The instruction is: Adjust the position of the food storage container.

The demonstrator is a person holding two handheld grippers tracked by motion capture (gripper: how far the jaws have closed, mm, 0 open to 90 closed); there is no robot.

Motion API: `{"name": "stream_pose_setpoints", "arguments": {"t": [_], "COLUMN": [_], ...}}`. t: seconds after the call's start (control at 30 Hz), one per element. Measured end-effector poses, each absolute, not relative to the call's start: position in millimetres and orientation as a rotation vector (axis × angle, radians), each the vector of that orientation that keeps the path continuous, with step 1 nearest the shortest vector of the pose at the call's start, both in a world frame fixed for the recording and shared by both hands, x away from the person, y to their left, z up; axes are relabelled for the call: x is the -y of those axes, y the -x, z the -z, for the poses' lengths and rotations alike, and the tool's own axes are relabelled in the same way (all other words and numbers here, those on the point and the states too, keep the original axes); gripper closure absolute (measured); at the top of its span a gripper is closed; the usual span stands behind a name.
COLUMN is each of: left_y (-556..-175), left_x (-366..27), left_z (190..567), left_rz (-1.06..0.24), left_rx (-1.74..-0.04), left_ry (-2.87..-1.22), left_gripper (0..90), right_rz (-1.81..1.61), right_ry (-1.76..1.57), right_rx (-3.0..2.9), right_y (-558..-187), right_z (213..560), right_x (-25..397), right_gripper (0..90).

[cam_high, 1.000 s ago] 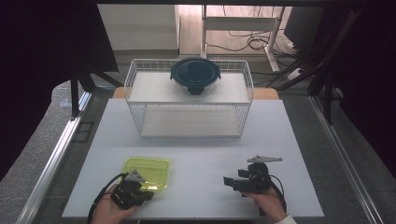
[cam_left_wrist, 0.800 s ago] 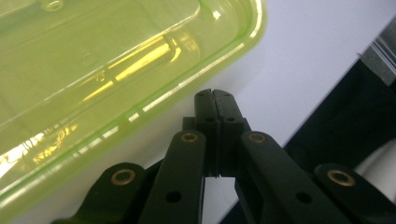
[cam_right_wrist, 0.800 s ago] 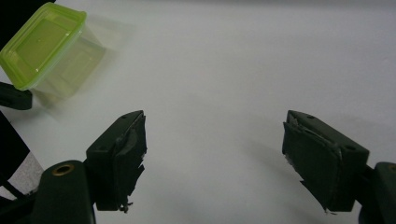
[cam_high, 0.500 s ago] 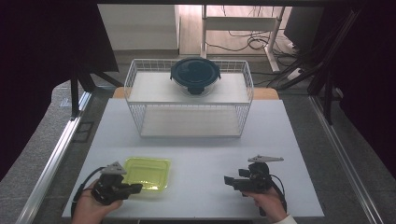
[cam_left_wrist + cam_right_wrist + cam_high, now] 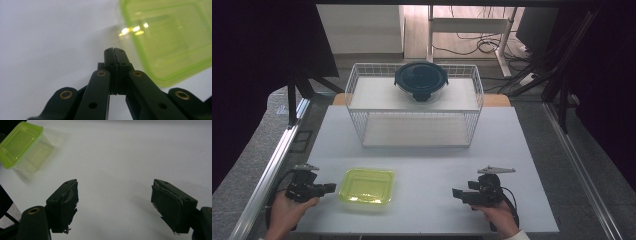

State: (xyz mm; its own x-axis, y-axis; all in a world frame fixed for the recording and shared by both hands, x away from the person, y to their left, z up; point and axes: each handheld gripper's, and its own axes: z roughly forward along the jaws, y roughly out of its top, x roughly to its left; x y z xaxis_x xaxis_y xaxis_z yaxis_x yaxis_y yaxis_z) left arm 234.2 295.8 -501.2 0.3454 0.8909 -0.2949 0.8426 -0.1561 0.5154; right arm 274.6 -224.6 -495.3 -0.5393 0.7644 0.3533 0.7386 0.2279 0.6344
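The left gripper (image 5: 114,51), jaws pressed together on nothing, rests just beside the green container (image 5: 366,185), while the right gripper (image 5: 115,202) waits wide open and empty over bare desk (image 5: 422,150), probably ready to help

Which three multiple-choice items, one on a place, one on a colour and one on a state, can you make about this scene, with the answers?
1. Where does the round dark-lidded container stand?
A. on top of the wire rack
B. on the floor
C. beside the right gripper

2. What colour is the rectangular container?
A. red
B. yellow-green
C. black

3. How do the jaws of the left gripper stand?
A. wide apart
B. closed on the rectangular container
C. closed on nothing

Answers: 1 A, it rests on the rack's upper shelf. 2 B, the plastic is translucent yellow-green. 3 C, the jaws meet beside the container.
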Motion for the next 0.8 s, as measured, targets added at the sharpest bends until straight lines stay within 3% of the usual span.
{"name": "stream_pose_setpoints", "arguments": {"t": [0.37, 0.8], "left_y": [-242, -252], "left_x": [-276, -237], "left_z": [518, 519], "left_rz": [0.032, 0.085], "left_rx": [-1.462, -1.367], "left_ry": [-2.034, -2.074], "left_gripper": [90.0, 90.0], "right_rz": [-1.225, -1.238], "right_ry": [-1.493, -1.477], "right_rx": [-2.433, -2.429], "right_y": [-274, -274], "right_z": [495, 494], "right_x": [226, 226], "right_gripper": [21.6, 21.6]}}
